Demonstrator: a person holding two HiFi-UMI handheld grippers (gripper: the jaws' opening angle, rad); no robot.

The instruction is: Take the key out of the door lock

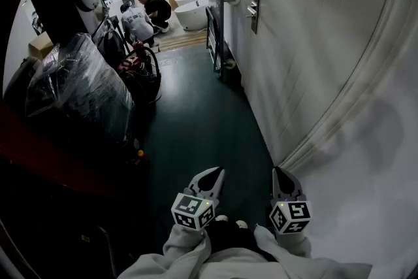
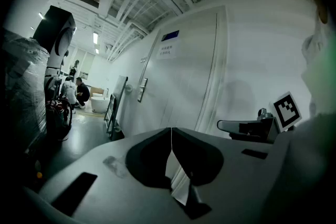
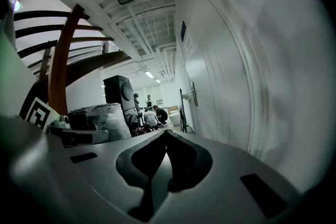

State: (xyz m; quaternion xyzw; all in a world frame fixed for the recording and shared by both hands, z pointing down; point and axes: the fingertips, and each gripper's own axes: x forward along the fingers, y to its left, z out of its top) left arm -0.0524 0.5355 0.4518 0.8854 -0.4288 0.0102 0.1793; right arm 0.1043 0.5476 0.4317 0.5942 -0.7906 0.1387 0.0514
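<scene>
left gripper [image 1: 210,174]: jaws closed tip to tip, nothing between them. right gripper [image 1: 283,174]: jaws likewise closed and empty. both are held low, close to the person's body, above the dark floor [image 1: 196,121]. the door lock [image 1: 255,10] sits on the white door [image 1: 307,42], well ahead of both grippers; the key is too small to make out

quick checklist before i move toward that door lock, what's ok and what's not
1. Left claw empty: ok, shut on nothing.
2. Right claw empty: ok, shut on nothing.
3. Claws open for a grasp: not ok, both shut.
4. Door lock within reach: not ok, it is far ahead along the door.
5. Key seen in the lock: cannot tell, too small.
6. Floor toward the lock: ok, bare beside the door.
</scene>
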